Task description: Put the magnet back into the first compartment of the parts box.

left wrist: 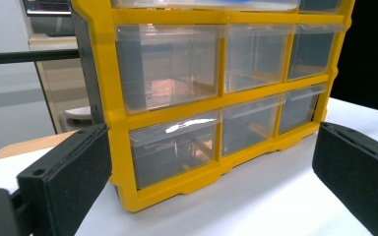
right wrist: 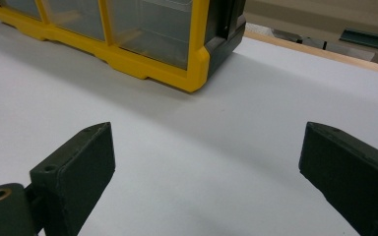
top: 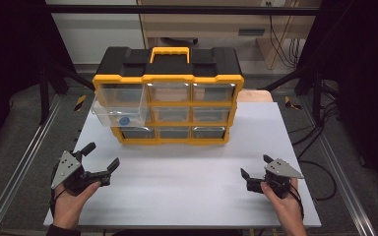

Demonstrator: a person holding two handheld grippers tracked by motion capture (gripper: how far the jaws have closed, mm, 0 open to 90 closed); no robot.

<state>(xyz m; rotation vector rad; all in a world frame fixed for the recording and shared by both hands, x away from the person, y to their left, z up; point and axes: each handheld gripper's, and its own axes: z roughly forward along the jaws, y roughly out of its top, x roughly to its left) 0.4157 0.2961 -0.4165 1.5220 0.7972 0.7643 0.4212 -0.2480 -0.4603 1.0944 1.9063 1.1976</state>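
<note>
High view shows the yellow drawer cabinet (top: 170, 98) at upper centre of the white surface (top: 187, 182), its top-left drawer (top: 119, 110) pulled out. Left tool (top: 101, 160) at lower left and right tool (top: 254, 166) at lower right both gape wide, holding nothing.
</note>
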